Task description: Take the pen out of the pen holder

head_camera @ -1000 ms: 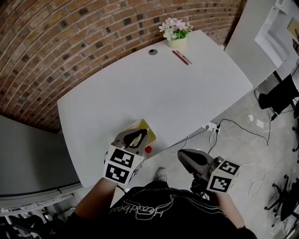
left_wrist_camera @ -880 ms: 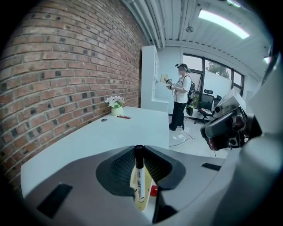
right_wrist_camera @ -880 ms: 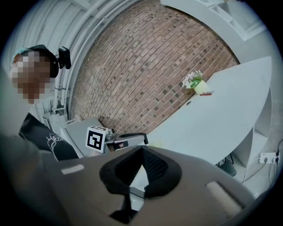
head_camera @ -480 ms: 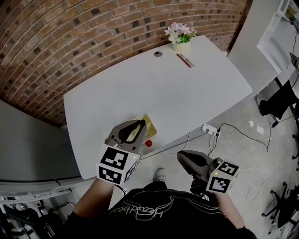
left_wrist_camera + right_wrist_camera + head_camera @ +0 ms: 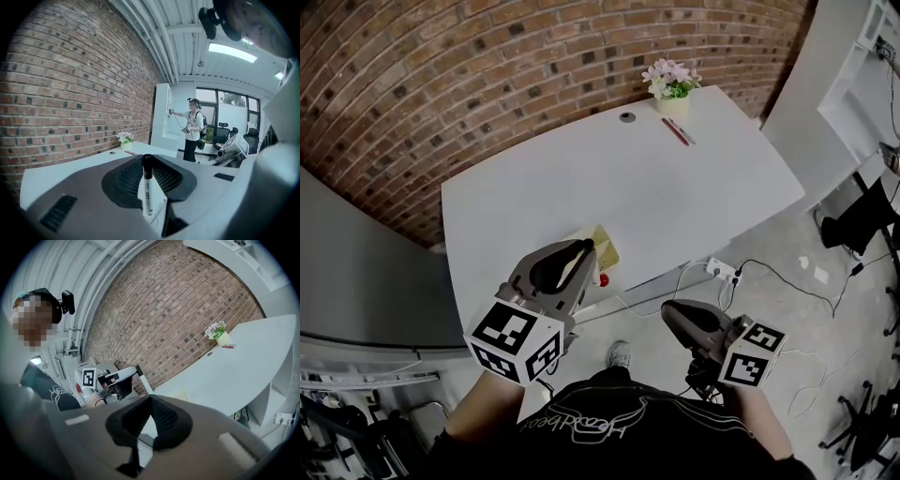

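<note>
White table (image 5: 675,187): set against the brick wall (image 5: 441,84)
Pen (image 5: 148,187): white barrel, black cap, upright, lower end free; above the table's near edge
Left gripper (image 5: 147,159): pinching the pen between its jaws
Pen holder (image 5: 606,251): yellow; on the table's near edge, partly behind the left gripper
Right gripper (image 5: 150,399): jaws pressed together, empty; just off the table's near edge
Flower pot (image 5: 672,84): on the table's far end
</note>
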{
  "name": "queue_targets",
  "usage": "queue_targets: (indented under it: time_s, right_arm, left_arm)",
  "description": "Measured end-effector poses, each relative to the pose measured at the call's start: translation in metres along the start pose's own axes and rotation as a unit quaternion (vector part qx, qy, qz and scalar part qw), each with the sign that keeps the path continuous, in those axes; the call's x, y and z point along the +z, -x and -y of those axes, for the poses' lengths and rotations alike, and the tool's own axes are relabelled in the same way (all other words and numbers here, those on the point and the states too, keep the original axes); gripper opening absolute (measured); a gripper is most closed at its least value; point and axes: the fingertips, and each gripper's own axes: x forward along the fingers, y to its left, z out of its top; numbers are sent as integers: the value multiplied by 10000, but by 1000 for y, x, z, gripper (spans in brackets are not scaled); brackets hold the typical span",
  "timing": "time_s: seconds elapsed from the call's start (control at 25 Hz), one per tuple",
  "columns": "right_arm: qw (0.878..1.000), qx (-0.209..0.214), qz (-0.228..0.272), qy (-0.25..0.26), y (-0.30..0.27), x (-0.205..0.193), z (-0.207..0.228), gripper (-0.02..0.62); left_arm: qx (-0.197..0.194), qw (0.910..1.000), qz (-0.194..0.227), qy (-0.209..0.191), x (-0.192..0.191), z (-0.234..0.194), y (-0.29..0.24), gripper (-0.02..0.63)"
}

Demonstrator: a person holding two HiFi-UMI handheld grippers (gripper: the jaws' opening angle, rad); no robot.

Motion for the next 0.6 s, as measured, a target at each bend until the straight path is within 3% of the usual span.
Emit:
queue_targets:
  time_s: [0.4,0.6]
  right_arm:
    - [9991,205,256,287,23,21,-35,3]
    - [9981,291,291,458,33,14,-57,3]
  left_arm:
    - [-620,9957,259,639,10,49,38,69]
    - [-1007,9880,262,1142,-1,76,56,69]
